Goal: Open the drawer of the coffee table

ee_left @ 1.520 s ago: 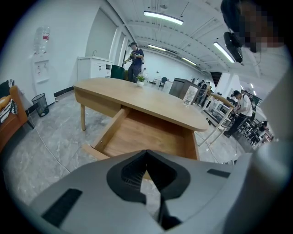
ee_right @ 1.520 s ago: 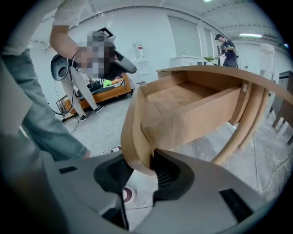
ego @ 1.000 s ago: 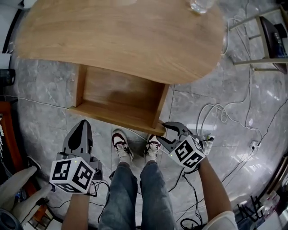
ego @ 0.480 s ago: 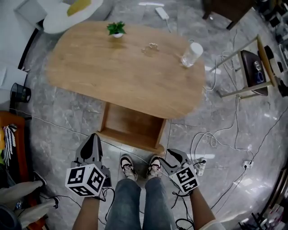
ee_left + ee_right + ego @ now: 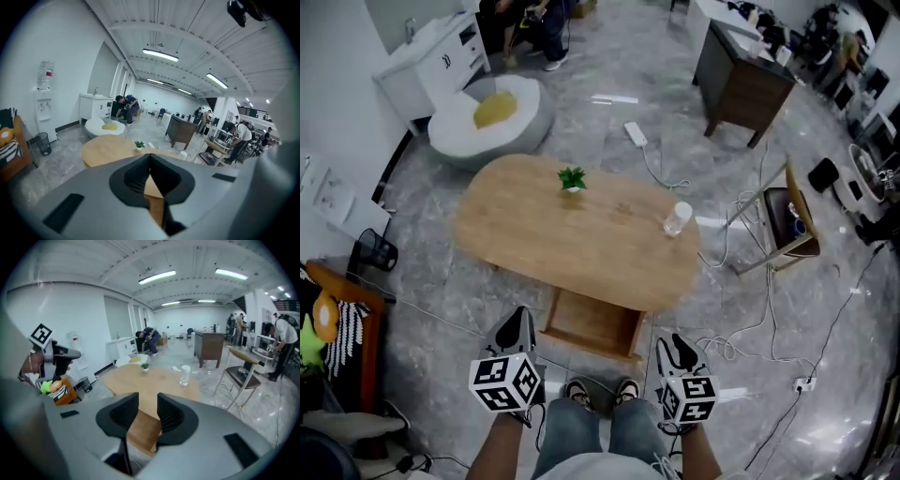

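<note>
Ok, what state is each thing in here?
drawer: pulled open, looks empty
left gripper: shut, empty
right gripper: jaws slightly apart, just been closing, nothing between
bottle: upright on the table
plant: upright on the table

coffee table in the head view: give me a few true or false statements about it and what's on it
The wooden drawer under the oval wooden coffee table is pulled out. True.
The small green potted plant sits inside the drawer. False: it stands on the tabletop.
The clear plastic bottle stands on the tabletop. True.
The left gripper grips the drawer front. False: it is clear of the drawer, jaws together on nothing.
</note>
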{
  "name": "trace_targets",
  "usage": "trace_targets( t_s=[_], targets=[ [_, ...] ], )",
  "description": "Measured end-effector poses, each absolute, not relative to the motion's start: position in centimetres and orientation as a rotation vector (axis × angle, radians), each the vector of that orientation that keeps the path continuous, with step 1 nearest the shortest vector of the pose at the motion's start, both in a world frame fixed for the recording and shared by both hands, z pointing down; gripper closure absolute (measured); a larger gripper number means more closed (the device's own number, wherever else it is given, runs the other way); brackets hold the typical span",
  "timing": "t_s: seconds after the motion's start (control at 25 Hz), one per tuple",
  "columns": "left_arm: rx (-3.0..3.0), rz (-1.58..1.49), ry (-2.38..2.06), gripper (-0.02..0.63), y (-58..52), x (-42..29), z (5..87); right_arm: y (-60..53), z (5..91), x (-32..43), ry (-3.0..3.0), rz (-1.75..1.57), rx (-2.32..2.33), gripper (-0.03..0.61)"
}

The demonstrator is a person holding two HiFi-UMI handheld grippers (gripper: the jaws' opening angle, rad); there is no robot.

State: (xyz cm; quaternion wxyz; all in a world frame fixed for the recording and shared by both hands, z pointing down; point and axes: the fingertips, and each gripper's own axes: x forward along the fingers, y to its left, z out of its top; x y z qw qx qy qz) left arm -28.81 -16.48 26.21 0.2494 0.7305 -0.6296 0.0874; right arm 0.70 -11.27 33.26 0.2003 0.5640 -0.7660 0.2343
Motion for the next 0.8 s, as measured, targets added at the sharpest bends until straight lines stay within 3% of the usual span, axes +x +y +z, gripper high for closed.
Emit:
trace_targets(
  t_s=[0.32,0.6,0.8],
  targets=[
    [2.044,0.1,-1.739,0.621,-17.5,-31.5,17.9,-12.7,20.2,6.1,-2.064,0.642,2.033,0.555],
    [2.223,-0.001,-1.739,0.621,-19.0,-32.0,10.6,-10.9,11.5,10.6,-2.047,0.384,2.28,0.578],
    [2.284,0.03,-1.772,0.621,-19.3,-32.2,8.6,-8.9,10.0,14.4,-2.043,0.439,2.43,0.578]
  ],
)
